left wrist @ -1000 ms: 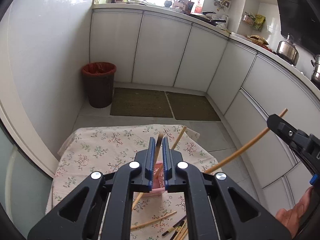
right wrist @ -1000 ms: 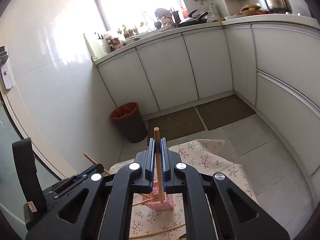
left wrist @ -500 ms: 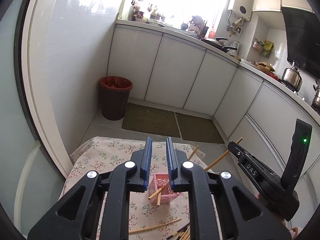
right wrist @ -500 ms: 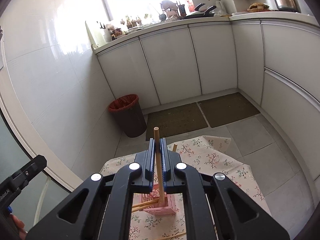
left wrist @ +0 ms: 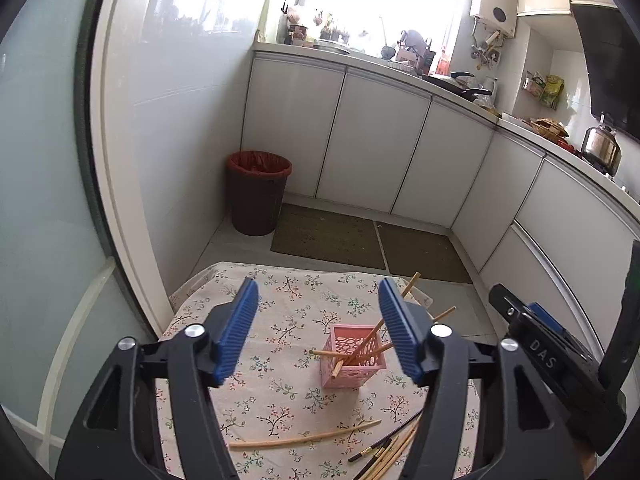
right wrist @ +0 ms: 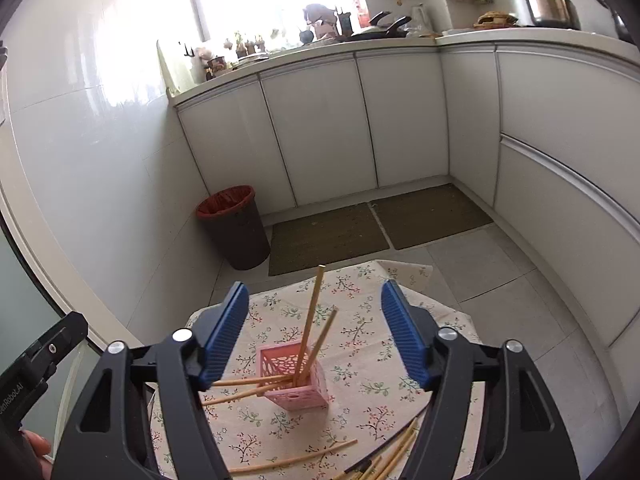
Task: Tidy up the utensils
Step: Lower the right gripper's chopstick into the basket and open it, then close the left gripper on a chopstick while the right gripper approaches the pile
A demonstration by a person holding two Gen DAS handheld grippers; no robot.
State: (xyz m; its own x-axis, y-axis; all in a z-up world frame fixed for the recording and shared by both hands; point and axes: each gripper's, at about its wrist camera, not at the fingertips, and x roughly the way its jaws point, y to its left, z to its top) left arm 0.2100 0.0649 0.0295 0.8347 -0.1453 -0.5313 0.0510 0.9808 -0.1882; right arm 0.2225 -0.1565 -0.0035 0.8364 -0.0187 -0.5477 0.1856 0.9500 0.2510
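Both claws, your left claw (left wrist: 316, 330) and right claw (right wrist: 314, 334), gape wide and empty above the pink holder (right wrist: 294, 378) on the tabletop (left wrist: 280, 300), so the loose chopsticks (right wrist: 394, 454) lie below and nearer your right claw, long axes running diagonally toward the holder.

Floral cloth (left wrist: 280, 392) covers worktop. Red-lined bin (left wrist: 258, 192) at 11 o'clock against wall; two dark mats (left wrist: 328, 236) at 12; steel kettle (left wrist: 601, 146) at 2.

Perforated pink plastic holder (left wrist: 353, 356), wooden chopsticks (right wrist: 308, 328)
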